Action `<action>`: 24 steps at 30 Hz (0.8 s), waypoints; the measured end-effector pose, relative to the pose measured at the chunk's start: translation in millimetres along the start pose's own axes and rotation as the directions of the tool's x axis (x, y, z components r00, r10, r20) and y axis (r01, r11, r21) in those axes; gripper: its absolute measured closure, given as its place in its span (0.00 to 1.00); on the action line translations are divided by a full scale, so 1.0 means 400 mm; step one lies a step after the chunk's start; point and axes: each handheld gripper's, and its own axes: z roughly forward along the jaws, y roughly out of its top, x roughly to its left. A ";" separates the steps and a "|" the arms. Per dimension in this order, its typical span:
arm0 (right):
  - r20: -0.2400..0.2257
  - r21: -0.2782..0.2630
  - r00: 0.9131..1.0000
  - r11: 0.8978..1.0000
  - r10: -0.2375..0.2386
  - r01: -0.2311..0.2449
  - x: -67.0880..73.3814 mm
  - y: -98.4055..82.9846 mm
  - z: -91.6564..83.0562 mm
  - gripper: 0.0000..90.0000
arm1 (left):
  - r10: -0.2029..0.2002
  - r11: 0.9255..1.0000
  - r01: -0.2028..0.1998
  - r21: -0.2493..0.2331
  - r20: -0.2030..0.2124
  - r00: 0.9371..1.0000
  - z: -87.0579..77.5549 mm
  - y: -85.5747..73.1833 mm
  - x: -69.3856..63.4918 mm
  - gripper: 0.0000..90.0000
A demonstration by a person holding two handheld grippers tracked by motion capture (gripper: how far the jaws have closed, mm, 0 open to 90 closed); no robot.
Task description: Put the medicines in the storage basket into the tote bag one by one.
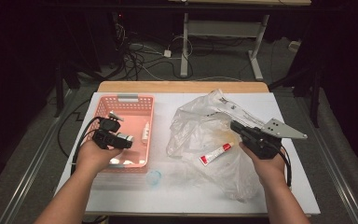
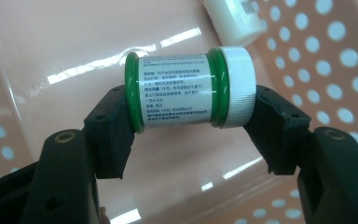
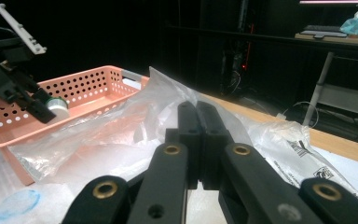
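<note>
My left gripper (image 2: 193, 116) is shut on a small green jar (image 2: 182, 91) with a white ribbed cap and a printed label, gripped end to end and lying level. It hangs over the floor of the pink perforated basket (image 2: 51, 46). In the high view the left gripper (image 1: 121, 139) and the jar (image 1: 127, 138) are above the basket (image 1: 126, 100). My right gripper (image 1: 235, 126) rests at the clear plastic bag (image 1: 205, 126). Its jaws (image 3: 196, 109) are pressed together; I cannot tell whether film is caught between them.
A white bottle (image 1: 145, 133) lies in the basket. A red and white tube (image 1: 216, 154) lies inside the bag. A small bluish round thing (image 1: 154, 177) sits on the white table near the basket's front corner. Beyond the table's far edge, cables trail on the floor.
</note>
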 end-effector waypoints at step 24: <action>-0.001 0.011 1.000 1.000 -0.007 0.007 0.007 -0.003 0.004 1.00 | 0.045 0.996 -0.042 -0.078 0.034 0.998 -0.016 -0.100 -0.034 0.39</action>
